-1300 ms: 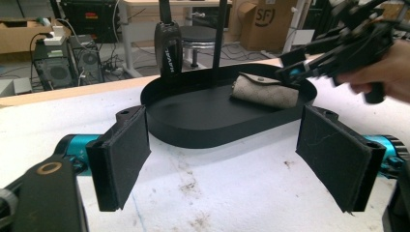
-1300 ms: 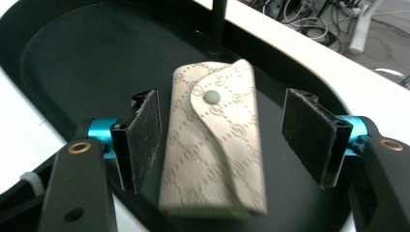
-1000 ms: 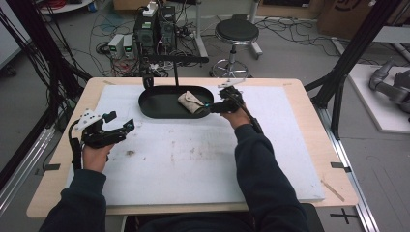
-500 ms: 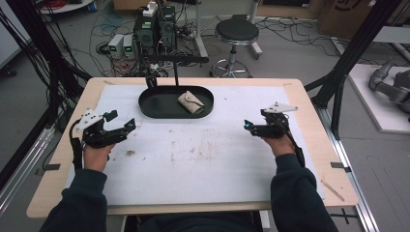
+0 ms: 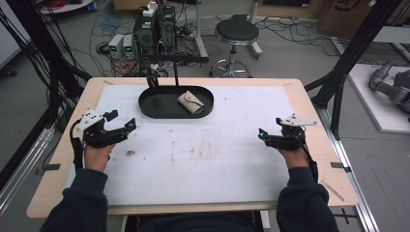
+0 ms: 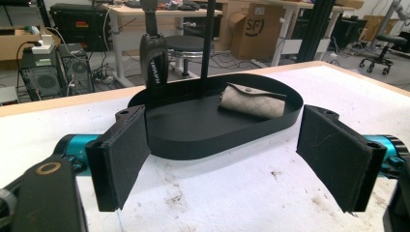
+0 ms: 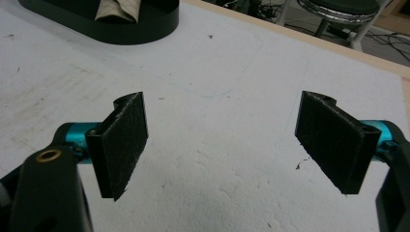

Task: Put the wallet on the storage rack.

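A black oval tray (image 5: 154,110) sits at the back middle of the white mat. A beige pouch (image 5: 191,102) lies in its right half. My left gripper (image 5: 123,121) rests at the left of the mat, open and empty, and points toward the tray. In the left gripper view its pads (image 6: 125,154) frame the tray (image 6: 285,113) and the pouch (image 6: 251,99). My right gripper (image 5: 264,137) rests at the right of the mat, open and empty. In the right gripper view its pads (image 7: 123,140) stand wide apart over bare mat, with the tray (image 7: 145,29) at the top left.
The white mat (image 5: 208,150) carries brown stains near its middle. A black stand with a post (image 5: 176,72) rises just behind the tray. A stool (image 5: 237,34) and computer cases (image 5: 154,29) stand on the floor beyond the table. Black frame posts (image 5: 348,63) flank the right side.
My right gripper drew back from the tray to the right side of the mat, leaving the pouch in the tray. The left gripper stayed in place.
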{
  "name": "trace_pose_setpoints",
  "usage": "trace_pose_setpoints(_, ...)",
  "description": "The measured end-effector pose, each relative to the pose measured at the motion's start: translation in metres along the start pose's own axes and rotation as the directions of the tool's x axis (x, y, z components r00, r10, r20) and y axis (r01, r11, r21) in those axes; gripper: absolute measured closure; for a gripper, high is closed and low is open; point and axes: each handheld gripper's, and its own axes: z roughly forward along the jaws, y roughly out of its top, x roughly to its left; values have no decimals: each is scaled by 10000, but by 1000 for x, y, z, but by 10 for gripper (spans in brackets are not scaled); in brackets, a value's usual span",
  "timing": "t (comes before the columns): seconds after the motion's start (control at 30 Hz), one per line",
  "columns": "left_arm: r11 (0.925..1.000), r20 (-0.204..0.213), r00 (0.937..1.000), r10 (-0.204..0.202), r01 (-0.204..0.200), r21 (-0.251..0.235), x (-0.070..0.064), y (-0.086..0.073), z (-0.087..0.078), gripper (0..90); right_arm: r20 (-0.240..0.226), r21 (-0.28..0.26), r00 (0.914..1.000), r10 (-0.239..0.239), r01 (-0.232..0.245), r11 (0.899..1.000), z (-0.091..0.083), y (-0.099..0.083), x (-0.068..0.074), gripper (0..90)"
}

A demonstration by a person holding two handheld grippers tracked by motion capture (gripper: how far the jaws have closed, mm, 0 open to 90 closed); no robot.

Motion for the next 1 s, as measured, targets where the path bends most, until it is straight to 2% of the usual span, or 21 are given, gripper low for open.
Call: trace_pose_setpoints(1.0,10000,110,9999,24,-24,18,-2,-1,-1,192,221,-293,9997,-45,51,9996,-6,0,-3,196)
